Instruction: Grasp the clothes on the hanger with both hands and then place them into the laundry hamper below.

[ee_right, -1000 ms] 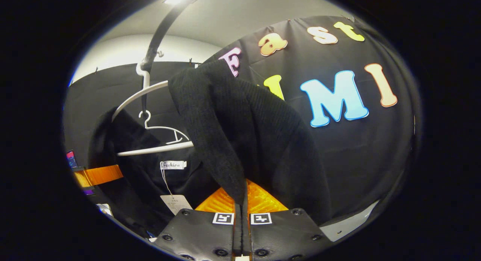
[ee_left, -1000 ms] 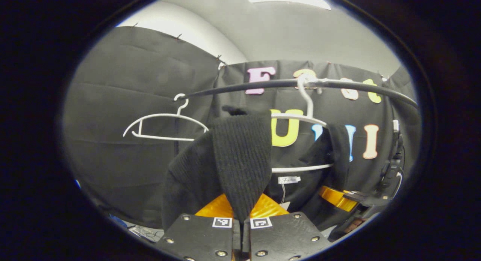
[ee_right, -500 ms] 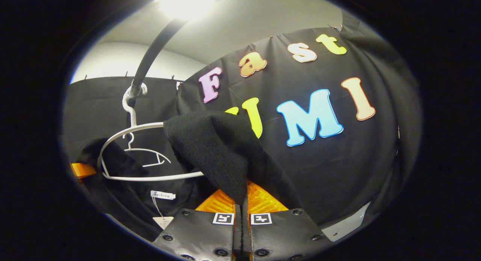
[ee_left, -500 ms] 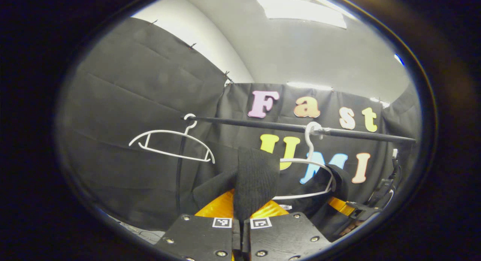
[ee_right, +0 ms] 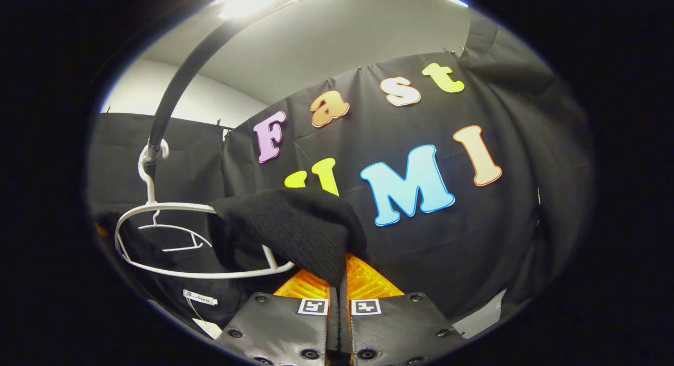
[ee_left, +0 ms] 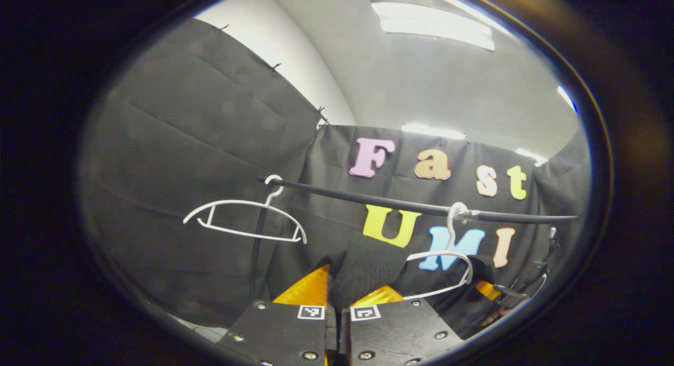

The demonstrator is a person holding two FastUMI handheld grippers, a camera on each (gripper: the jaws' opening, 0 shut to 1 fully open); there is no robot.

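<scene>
A: Status on the clothes?

B: Both tools have hold of it. Left tool (ee_left: 333, 297), bottom center of the left gripper view, is pinched tight on a fold of the black knit sweater (ee_left: 368, 268). Right tool (ee_right: 339, 282), bottom center of the right gripper view, is clamped the same way on another fold of the knit.

A: Off the hanger yet?

B: Not quite, imo. In the right gripper view the white hanger (ee_right: 174, 239) sits lower left, hooked on the black rail (ee_right: 179, 87), and the fabric seems draped over its near arm, w/ more of the garment hanging through the loop. In the left gripper view the hanger is lower right, sweater bunched around its base.

A: Anything else on the rail?

B: A second, empty hanger (ee_left: 245, 221), left of center in the left gripper view.

A: Hamper?

B: Can't place it from these frames.

A: So progress?

B: Grasp w/ both tools done. Left to do: clear the hanger arm, bring the sweater down, release into the hamper. Roughly halfway, I'd judge.
</scene>
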